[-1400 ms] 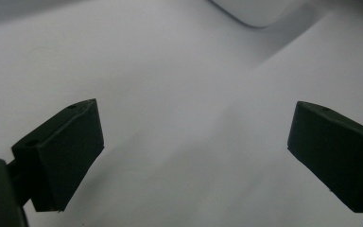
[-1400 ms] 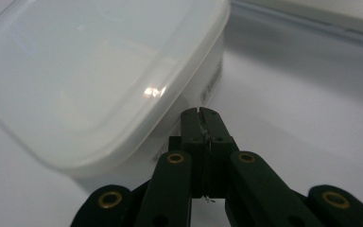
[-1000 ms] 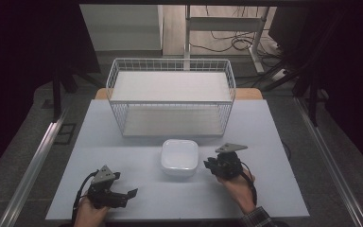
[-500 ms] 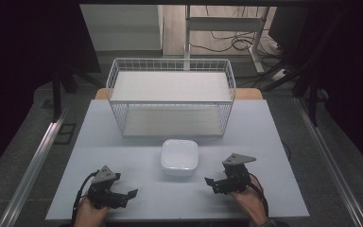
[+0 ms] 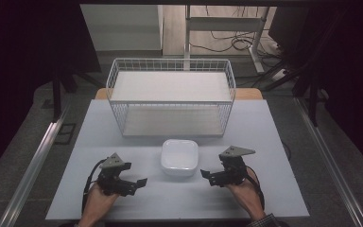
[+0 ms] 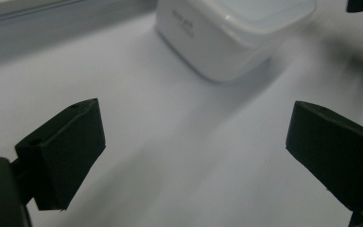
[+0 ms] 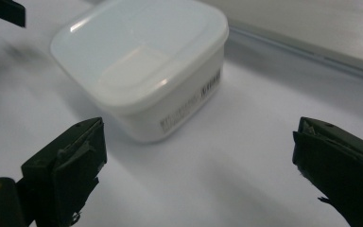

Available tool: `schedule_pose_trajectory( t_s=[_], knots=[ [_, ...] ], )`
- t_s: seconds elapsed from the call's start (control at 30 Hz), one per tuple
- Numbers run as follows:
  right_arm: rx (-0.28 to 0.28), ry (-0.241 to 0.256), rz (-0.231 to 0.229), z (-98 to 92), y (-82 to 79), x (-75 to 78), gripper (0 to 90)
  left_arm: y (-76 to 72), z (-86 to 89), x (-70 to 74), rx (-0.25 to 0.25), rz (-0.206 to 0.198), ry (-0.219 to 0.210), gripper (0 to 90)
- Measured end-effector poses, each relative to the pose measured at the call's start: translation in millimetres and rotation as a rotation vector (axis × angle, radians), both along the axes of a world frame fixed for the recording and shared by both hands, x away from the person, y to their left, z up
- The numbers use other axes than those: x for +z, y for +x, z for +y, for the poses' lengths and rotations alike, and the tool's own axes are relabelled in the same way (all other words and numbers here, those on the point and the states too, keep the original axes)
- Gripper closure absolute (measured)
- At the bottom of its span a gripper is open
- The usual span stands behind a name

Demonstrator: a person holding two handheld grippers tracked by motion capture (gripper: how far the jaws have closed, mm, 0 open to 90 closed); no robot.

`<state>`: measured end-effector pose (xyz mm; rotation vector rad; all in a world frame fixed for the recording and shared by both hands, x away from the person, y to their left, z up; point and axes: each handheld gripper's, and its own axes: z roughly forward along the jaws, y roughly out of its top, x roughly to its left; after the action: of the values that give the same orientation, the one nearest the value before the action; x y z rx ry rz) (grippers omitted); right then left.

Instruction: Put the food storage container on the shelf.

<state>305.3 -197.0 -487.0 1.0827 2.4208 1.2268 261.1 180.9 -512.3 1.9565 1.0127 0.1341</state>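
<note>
A white square lidded container (image 5: 179,157) sits on the pale table (image 5: 274,142) in front of the wire basket. It also appears ahead of the left jaws (image 6: 231,33) and ahead of the right jaws (image 7: 146,66), with a label on its side. My left gripper (image 5: 139,183) rests low at the front left, open and holding nothing, its jaws pointing right toward the container. My right gripper (image 5: 205,176) is at the front right, open and holding nothing, its jaws pointing left toward the container. Both stand apart from the container.
A white wire basket (image 5: 170,97) with a pale floor stands at the back middle of the table. Metal rails (image 5: 33,161) run along both sides below the table. The table's front edge lies just behind the hands.
My right gripper has pulled back from beside the container toward the front right and lowered. The left gripper has barely moved. The container stays in place.
</note>
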Motion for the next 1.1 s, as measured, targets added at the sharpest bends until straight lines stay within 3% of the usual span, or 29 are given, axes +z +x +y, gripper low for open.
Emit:
schedule_pose_trajectory(
  t_s=[0.13,0.23,0.37,0.43,0.53,0.6,0.67,0.73,0.83,0.93,1.1],
  knots=[
    [0.002,0.004,0.003,10.9,5.5,5.4,1.9,21.3,-16.2,12.3,-0.051,-0.012,-0.021,2.8],
    [0.011,0.037,0.032,18.7,12.2,9.6,2.0,38.8,-26.5,19.8,-0.064,-0.015,-0.039,5.2],
    [0.014,0.024,0.070,34.0,23.6,11.1,8.3,60.7,-38.5,19.9,-0.084,-0.013,-0.024,11.8],
    [0.007,0.013,0.087,41.0,30.8,7.6,10.5,70.6,-42.7,14.6,-0.088,0.010,-0.024,14.7],
    [-0.008,0.000,0.113,47.0,40.9,0.1,13.1,82.9,-48.6,2.7,-0.113,0.062,-0.063,16.3],
    [-0.008,0.046,0.170,46.0,47.5,-3.9,17.4,87.4,-51.0,-2.1,-0.158,0.089,-0.092,17.4],
    [0.020,0.098,0.244,43.0,51.8,-5.1,26.7,88.3,-52.4,-2.5,-0.163,0.107,-0.102,20.2],
    [0.012,0.106,0.283,41.5,52.5,-4.4,30.2,86.6,-50.3,-0.4,-0.140,0.118,-0.108,24.8],
    [-0.015,0.107,0.309,36.9,49.8,1.1,46.3,79.1,-42.8,2.4,-0.088,0.146,-0.136,42.3],
    [-0.032,0.130,0.331,29.7,44.9,6.8,59.9,70.4,-34.5,1.0,-0.041,0.167,-0.227,58.1],
    [-0.046,0.139,0.338,26.2,32.3,15.4,70.3,55.4,-30.7,7.6,-0.019,0.172,-0.246,69.8]
  ],
)
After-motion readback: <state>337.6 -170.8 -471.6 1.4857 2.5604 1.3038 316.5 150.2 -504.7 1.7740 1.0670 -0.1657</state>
